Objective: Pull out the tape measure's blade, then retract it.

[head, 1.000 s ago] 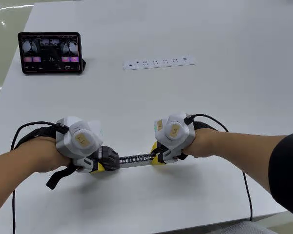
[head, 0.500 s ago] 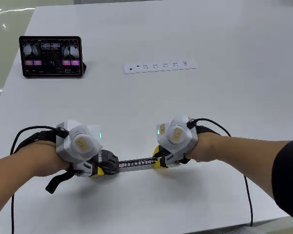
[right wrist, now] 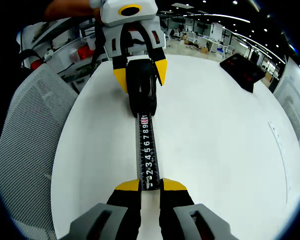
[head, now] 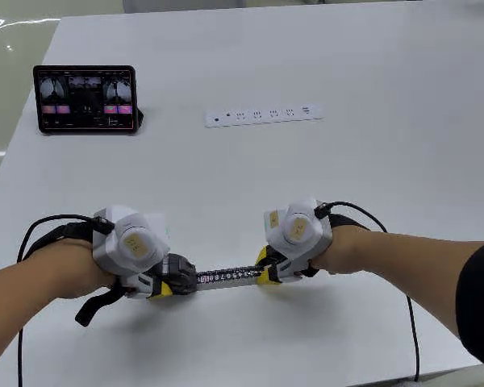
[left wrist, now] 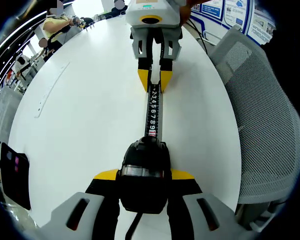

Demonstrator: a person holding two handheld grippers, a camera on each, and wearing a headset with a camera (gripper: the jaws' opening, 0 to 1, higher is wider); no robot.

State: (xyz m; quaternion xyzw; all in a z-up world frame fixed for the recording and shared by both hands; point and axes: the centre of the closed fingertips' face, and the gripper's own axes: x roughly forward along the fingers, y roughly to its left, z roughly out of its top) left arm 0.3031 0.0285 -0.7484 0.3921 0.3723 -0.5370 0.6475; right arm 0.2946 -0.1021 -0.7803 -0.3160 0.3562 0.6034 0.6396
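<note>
Anchoring tape measure in clamped left gripper, pinching blade tip in right gripper for a straight rightward draw. Low at table's near side, short length out.

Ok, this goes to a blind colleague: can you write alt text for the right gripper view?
The right gripper pinches the tip of a numbered blade, which runs over a white table to a black tape measure clamped by the left gripper. A mesh chair shows at left, a tablet at upper right.
</note>
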